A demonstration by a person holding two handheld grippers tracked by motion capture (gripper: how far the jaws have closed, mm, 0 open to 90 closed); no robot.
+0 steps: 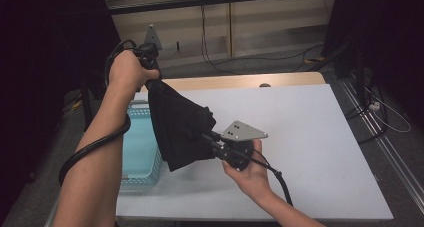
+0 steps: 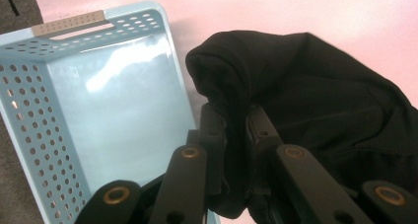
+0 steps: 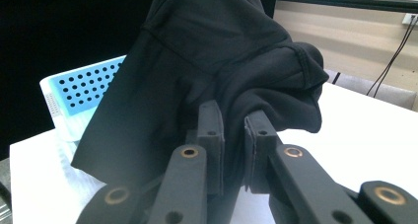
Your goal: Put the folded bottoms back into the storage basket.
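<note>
A black garment (image 1: 180, 129) hangs in the air over the left part of the white table (image 1: 310, 137), held between both hands. My left gripper (image 1: 152, 79) is raised high and pinches the cloth's top edge; in the left gripper view its jaws are shut on a fold of the black garment (image 2: 315, 105), with the gripper (image 2: 235, 135) pointing down at the basket. My right gripper (image 1: 207, 135) sits lower, near the table's middle, shut on the garment's side. In the right gripper view the black garment (image 3: 212, 61) bunches above the gripper (image 3: 232, 135).
A light blue perforated basket (image 1: 145, 177) stands at the table's left edge, partly under the hanging cloth; its inside (image 2: 118, 115) looks bare. Cables lie on the floor beyond the table, and a metal rail (image 1: 395, 157) runs along the right side.
</note>
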